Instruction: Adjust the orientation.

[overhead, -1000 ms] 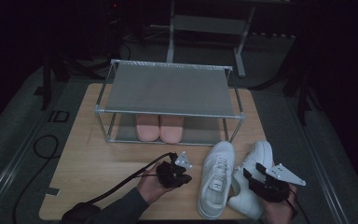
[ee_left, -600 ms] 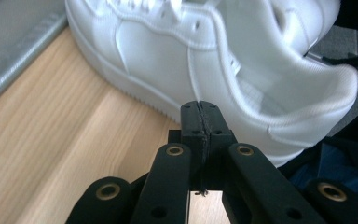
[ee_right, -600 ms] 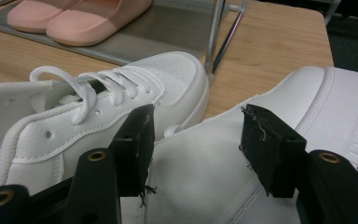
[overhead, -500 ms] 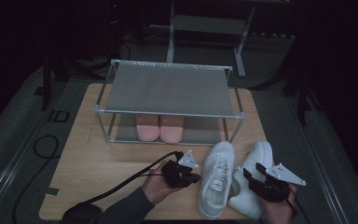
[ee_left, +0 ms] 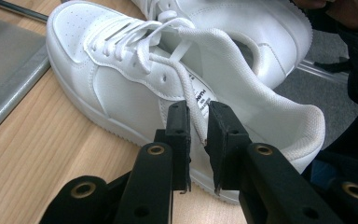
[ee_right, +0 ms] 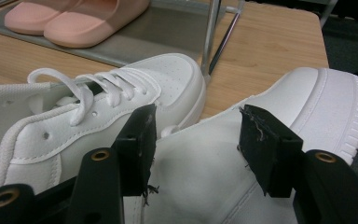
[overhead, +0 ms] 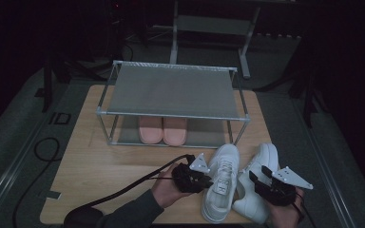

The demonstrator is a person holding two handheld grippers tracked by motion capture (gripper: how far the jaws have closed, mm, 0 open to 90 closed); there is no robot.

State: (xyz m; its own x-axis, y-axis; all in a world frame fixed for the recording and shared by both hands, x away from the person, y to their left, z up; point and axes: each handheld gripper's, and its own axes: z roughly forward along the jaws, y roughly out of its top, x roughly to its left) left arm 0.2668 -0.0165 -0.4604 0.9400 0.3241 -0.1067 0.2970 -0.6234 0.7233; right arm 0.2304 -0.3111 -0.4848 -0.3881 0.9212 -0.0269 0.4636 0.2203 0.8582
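Note:
Two white sneakers lie at the table's front right. My left gripper [overhead: 205,179] [ee_left: 198,109] is at the inner side of the left sneaker [overhead: 224,183] [ee_left: 116,88]. Its jaws stand nearly together, pinching the loose end of that shoe's white lace [ee_left: 192,100]. The right sneaker [overhead: 260,161] [ee_right: 205,172] is tipped over, its ribbed sole facing right. My right gripper [overhead: 259,175] [ee_right: 196,121] hovers over its smooth side, jaws spread wide. The left sneaker [ee_right: 93,121] lies just beyond its left jaw.
A metal two-tier shoe rack [overhead: 171,114] stands at the back of the wooden table [overhead: 90,166]. A pair of pink slippers [overhead: 162,130] [ee_right: 74,18] rests on its lower shelf. A black cable [overhead: 123,187] trails off to the left from my left gripper.
My left gripper has moved right, up against the left sneaker. The right gripper and both sneakers have stayed where they were.

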